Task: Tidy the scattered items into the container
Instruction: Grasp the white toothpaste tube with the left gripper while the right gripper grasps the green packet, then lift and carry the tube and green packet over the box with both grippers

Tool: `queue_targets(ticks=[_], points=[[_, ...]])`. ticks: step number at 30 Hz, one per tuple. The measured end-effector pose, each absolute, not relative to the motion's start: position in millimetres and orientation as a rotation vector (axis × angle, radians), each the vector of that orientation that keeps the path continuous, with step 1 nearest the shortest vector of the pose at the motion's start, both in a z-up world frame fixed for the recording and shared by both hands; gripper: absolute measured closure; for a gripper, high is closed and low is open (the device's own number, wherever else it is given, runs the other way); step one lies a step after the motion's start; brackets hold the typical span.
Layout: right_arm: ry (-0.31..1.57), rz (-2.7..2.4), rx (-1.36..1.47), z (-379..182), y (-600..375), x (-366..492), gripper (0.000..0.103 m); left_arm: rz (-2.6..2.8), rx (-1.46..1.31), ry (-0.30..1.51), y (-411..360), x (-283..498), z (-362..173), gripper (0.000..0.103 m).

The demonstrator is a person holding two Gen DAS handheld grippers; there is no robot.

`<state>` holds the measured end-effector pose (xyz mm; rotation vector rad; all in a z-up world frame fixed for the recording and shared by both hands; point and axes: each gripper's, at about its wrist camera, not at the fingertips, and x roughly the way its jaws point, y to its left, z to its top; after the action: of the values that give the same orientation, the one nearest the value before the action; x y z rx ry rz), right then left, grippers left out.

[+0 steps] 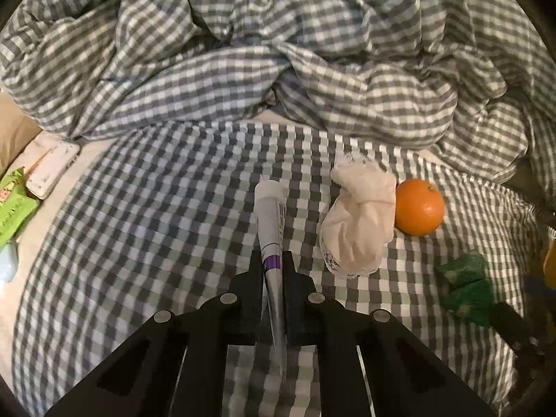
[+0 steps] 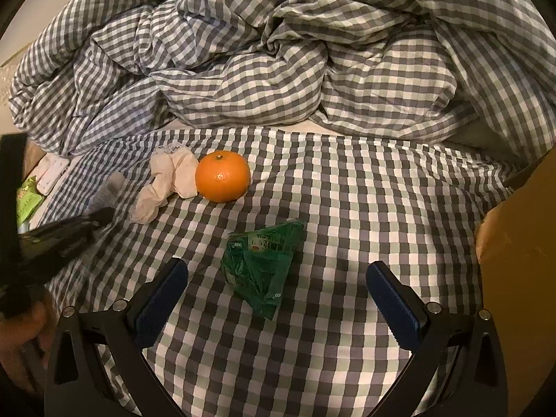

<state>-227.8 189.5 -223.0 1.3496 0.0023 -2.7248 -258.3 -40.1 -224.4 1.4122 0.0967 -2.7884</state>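
My left gripper [image 1: 272,257] is shut on a white and grey tube [image 1: 270,215] with a purple band, held above the checked bedsheet; it also shows in the right wrist view [image 2: 104,191]. A crumpled white tissue [image 1: 358,219] [image 2: 166,180] lies beside an orange [image 1: 419,206] [image 2: 222,175]. A green sachet [image 1: 467,285] [image 2: 260,264] lies on the sheet, just ahead of my right gripper [image 2: 276,274], which is open and empty with the sachet between its blue pads [image 2: 163,295]. A brown container wall [image 2: 517,271] stands at the right.
A rumpled checked duvet [image 1: 278,52] [image 2: 312,52] is piled across the back. At the left bed edge lie a white pack [image 1: 52,166], a green packet [image 1: 14,205] and a pale blue item [image 1: 7,260].
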Motion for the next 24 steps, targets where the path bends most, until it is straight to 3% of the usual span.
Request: queue_targets(ticks=[12, 13, 16, 19, 24], points=[[0.004, -2.677, 1.402, -245.9, 176.7, -252.3, 0.005, -2.803, 1.322, 0.108, -67.2, -242.2, -192.7, 0.094], [-0.002, -2.666, 1.411, -248.4, 175.4, -253.5, 0.014, -2.801, 1.319, 0.11, -69.1, -241.7, -192.0, 0.094], [-0.023, -2.617, 1.465, -258.4, 172.2, -256.8, 0.058, -2.795, 1.316, 0.116, -73.1, -240.6, -190.5, 0.094], [-0.011, -2.615, 1.438, -256.8, 170.7, -254.1, 0.068, -2.791, 1.315, 0.118, -74.3, -239.6, -190.0, 0.094], [-0.015, -2.626, 1.411, -247.2, 170.7, -247.6, 0.069, -2.799, 1.303, 0.119, -72.5, -234.1, -182.6, 0.094]])
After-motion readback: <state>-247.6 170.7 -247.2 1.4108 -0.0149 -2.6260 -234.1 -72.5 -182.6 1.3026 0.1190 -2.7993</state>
